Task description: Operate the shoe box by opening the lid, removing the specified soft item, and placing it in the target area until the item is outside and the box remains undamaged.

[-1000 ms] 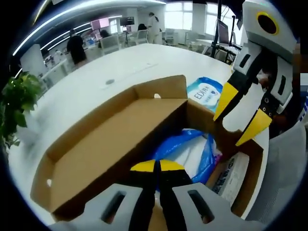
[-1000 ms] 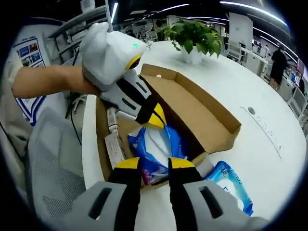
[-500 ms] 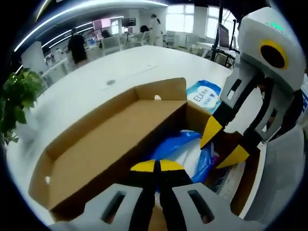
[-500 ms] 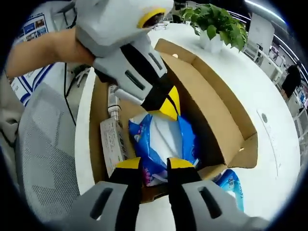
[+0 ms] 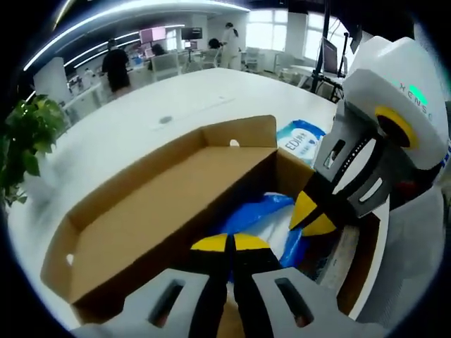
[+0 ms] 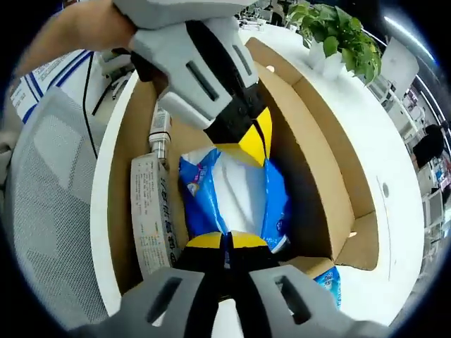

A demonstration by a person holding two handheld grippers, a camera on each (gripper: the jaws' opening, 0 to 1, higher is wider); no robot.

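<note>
The fingers (image 6: 206, 241) of the right gripper (image 6: 226, 243) are pressed together on the near edge of the blue packet (image 6: 236, 190), seemingly pinching a thin fold of its film. The left gripper (image 6: 255, 137) also has its tips closed, resting at the packet's far end, though I cannot tell whether it holds any film or only bears on it. The packet lies flat on the floor of the open shoe box (image 6: 123, 197), between a printed white carton (image 6: 149, 211) with a small tube (image 6: 161, 134) on one side and the wall that carries the folded-back lid (image 5: 141, 218) on the other. The main risk, as I judge it, is the grip: so little slack film is caught that a quick pull could slip off or tear it. If the left gripper is pressing down while the right lifts, the two would work against each other and stretch the wrapper. A low or slanted pull could drag the packet against the cardboard wall, buckling it or bending the lid at its crease, and could sweep the carton along. The box sits close to the table (image 5: 141, 127) edge beside a mesh chair (image 6: 49, 176), so a hard tug may slide it that way. A similar packet (image 5: 299, 137) already lies on the table just outside the box, and setting this one down carelessly could knock it.
</note>
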